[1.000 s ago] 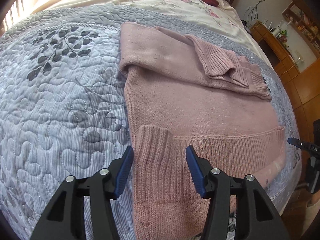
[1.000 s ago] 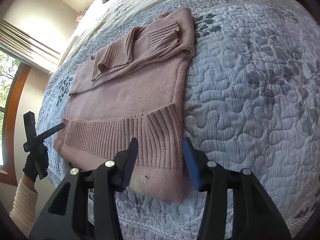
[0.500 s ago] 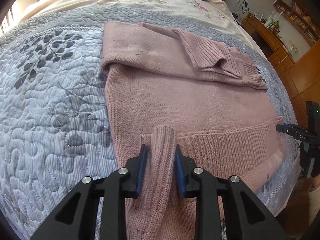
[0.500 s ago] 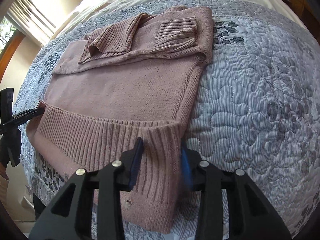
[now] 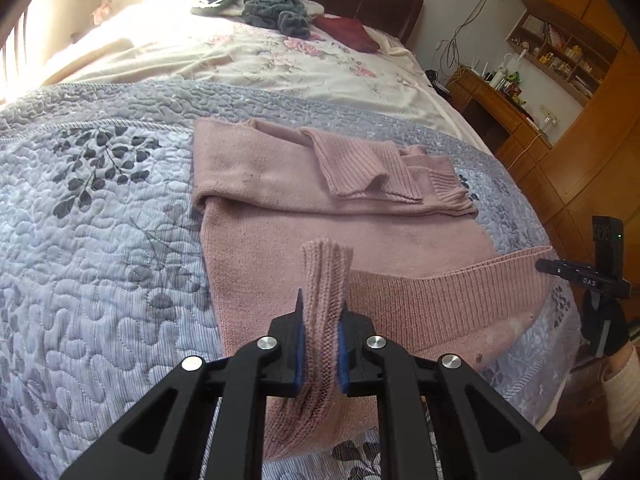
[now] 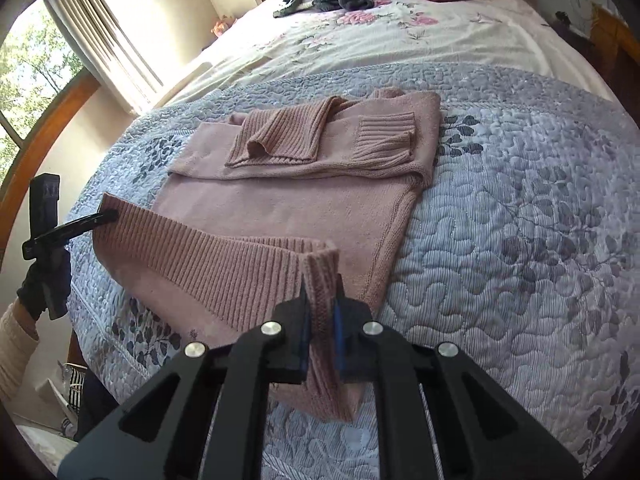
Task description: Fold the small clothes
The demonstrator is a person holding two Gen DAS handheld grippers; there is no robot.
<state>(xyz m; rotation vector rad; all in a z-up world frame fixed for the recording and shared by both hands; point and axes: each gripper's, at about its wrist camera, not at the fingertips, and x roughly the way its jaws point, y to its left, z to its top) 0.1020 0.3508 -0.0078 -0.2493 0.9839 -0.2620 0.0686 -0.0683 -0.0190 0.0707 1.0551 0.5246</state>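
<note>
Left wrist view: left gripper [image 5: 320,334] pinching ribbed hem [image 5: 325,280]
Right gripper [image 6: 320,312]: clamped on same hem
Sweater [image 5: 340,216]: dusty pink knit, sleeves folded across its far part, near hem lifted off quilt [image 5: 100,240]

Only one text could be read. In the left wrist view, small white letters "DAS" stood on the black bar of the right gripper [image 5: 582,276], at the right edge of the picture. On the dark block above that bar there were faint marks and a small green light, but they were too blurred to read. In the right wrist view no text could be read.
</note>
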